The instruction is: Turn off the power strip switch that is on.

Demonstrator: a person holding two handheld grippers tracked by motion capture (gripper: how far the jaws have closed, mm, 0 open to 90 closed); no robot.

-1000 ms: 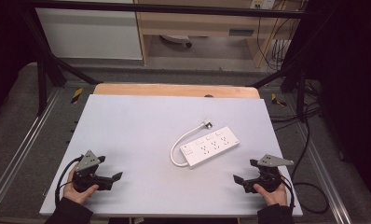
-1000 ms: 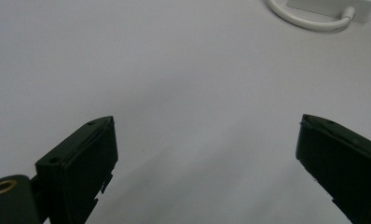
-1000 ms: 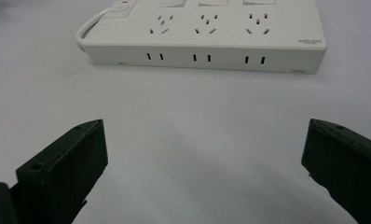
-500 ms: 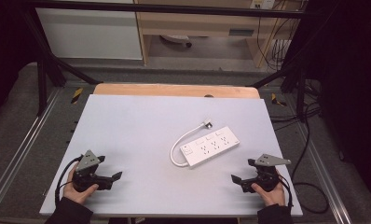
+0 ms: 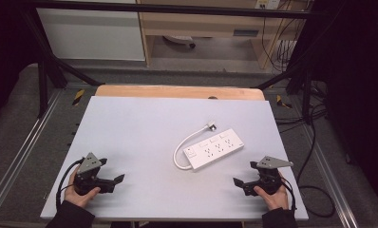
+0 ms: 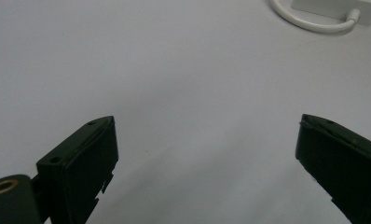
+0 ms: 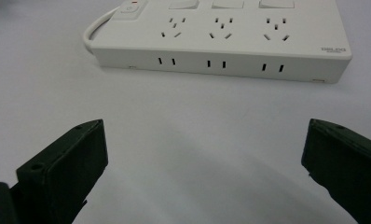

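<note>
A white power strip [image 5: 215, 148] lies at an angle right of the table's middle, its short white cable [image 5: 187, 142] looping round to a plug [image 5: 210, 126] behind it. In the right gripper view the power strip [image 7: 221, 42] sits just beyond the wide-apart jaws, sockets up. My right gripper [image 5: 239, 182] rests at the table's front right, open and empty, pointing left. At the front left my left gripper [image 5: 118, 179] is open too, pointing right with nothing between its jaws. The cable loop [image 6: 314, 21] shows at the top of the left gripper view.
The pale grey table top [image 5: 144, 128] has a wooden strip [image 5: 177, 91] along its far edge. Metal rails [image 5: 16, 156] run along both sides, and black cables [image 5: 315, 142] trail on the floor to the right. Shelving stands behind.
The right gripper has shifted slightly to the left, toward the power strip. The left gripper and the power strip have stayed put.
</note>
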